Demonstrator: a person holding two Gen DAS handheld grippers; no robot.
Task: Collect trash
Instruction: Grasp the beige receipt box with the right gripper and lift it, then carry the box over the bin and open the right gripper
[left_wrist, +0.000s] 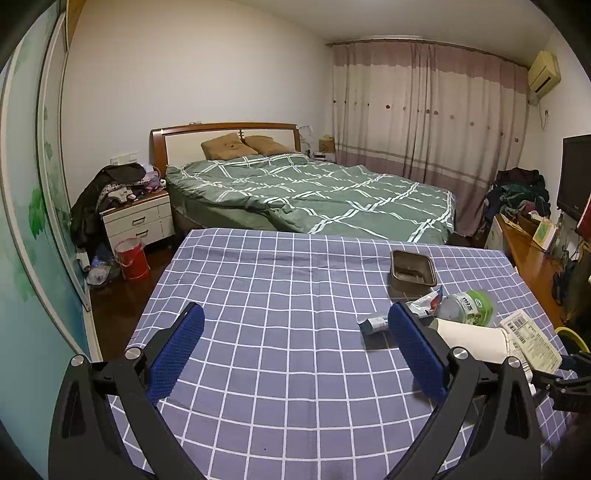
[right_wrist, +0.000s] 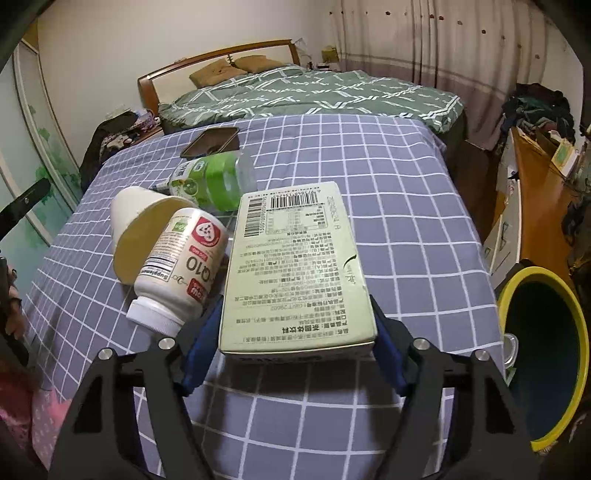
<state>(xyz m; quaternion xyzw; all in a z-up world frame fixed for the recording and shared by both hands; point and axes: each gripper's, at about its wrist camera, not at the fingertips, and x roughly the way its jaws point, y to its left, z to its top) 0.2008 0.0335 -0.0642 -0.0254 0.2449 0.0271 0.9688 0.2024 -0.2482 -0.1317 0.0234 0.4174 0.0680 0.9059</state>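
A: How is the right gripper (right_wrist: 295, 332)?

B: Its two blue pads are closed on the near end of the box (right_wrist: 295, 258), one pad on each side. The box is pale green, with barcodes and print facing up, and it fills the centre of the right view.

A: Does the box touch anything else?

B: The white bottle (right_wrist: 181, 266) lies just beside its left edge, cap toward the lower left. Behind the bottle is a paper cup (right_wrist: 140, 229) on its side, and farther up a green plastic bottle (right_wrist: 210, 181) and a brown tin (right_wrist: 210, 142). All are on the blue checked cloth (right_wrist: 406, 206).

A: And the bin?

B: The bin (right_wrist: 546, 354), with a yellow rim, is at the right edge of the frame, beside the table.

A: The left gripper (left_wrist: 295, 325)?

B: It is wide open and holds nothing. Its right pad (left_wrist: 413, 347) is near a small wrapper (left_wrist: 373, 326), but whether they touch I cannot tell.
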